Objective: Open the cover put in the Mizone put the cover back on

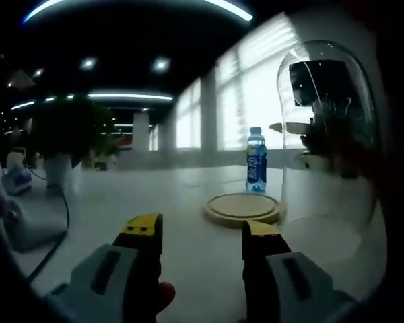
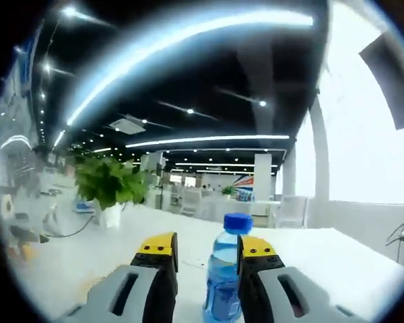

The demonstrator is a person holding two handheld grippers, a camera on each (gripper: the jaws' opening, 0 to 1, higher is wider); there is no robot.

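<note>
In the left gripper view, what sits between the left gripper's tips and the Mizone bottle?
The round wooden base lies on the white table between the left gripper and the Mizone bottle, with nothing on it.

Clear glass cover, wooden base

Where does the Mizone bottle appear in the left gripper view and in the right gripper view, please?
Left gripper view: the Mizone bottle stands right of centre on the white table, beyond the round wooden base.
Right gripper view: it stands bottom centre, between the right tool and its yellow-tipped jaws.
Shared landmark: the potted green plant, left of the bottle in both views.
</note>
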